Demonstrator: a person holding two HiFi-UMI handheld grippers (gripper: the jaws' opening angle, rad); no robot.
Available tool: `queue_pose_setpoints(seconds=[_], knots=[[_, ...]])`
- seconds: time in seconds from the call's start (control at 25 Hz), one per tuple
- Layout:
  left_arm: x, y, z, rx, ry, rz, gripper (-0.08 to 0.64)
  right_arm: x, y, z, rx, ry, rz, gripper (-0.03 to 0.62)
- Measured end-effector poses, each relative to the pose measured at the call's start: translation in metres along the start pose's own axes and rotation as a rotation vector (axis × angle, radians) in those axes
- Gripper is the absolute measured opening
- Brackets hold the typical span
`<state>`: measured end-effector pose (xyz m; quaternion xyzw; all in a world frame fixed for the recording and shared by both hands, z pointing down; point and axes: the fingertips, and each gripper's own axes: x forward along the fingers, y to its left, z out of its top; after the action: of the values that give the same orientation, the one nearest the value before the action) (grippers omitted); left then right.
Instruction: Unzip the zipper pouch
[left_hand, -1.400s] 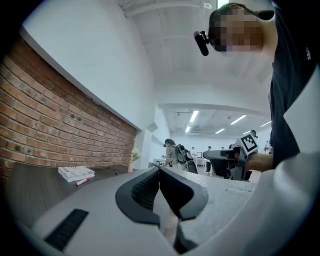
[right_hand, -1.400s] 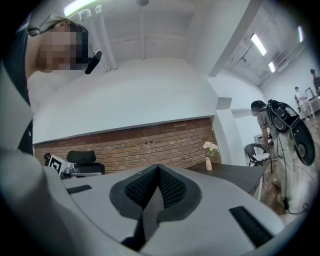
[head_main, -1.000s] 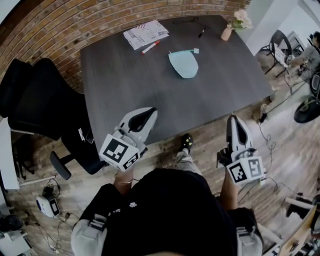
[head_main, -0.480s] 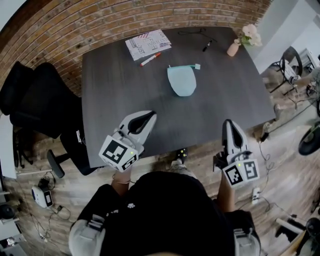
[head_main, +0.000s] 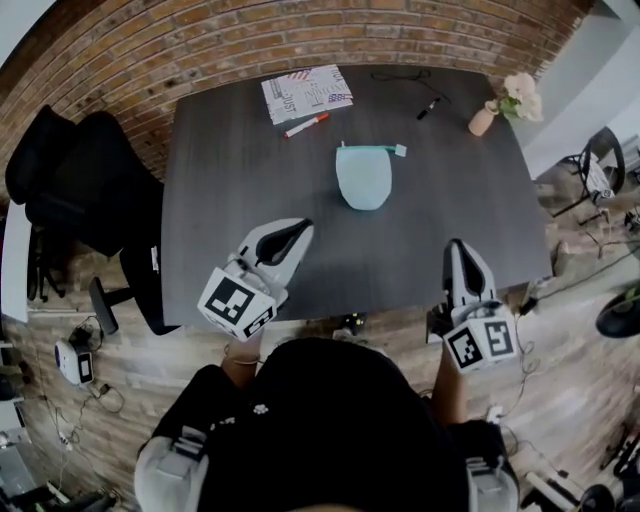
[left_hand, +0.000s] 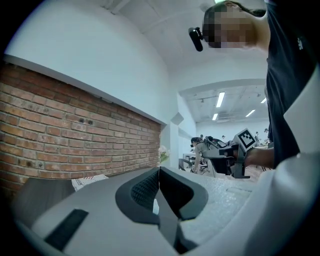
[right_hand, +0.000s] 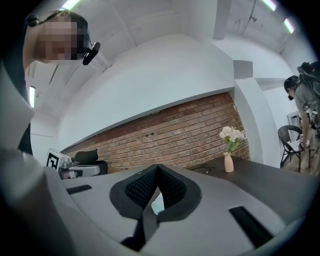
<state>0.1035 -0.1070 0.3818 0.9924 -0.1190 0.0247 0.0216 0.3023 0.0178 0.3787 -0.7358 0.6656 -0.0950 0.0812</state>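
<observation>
The zipper pouch (head_main: 363, 178) lies flat near the middle of the dark table (head_main: 230, 180), well ahead of both grippers. Its zipper runs along the far edge, and the pull tab (head_main: 400, 150) sticks out at the right end. We hold the left gripper (head_main: 298, 228) and the right gripper (head_main: 458, 248) by the table's near edge, each with its jaws pressed together and nothing between them. We judge the pouch to be light, soft fabric that will slide and bunch on the smooth top if we tug the tab alone. So we would pin the cloth at the corner just beside the tab with one gripper and pinch the tab with the other. The tab looks small and thin, easy to lose from the pads.
</observation>
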Motion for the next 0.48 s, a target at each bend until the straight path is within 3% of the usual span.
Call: queue_pose_setpoints(seconds=[0.48], knots=[[-0.008,0.014,-0.020,-0.039,0.040,0.160,0.005,0.049,-0.011,-0.027,0.009,0.091,0.142,0.002]])
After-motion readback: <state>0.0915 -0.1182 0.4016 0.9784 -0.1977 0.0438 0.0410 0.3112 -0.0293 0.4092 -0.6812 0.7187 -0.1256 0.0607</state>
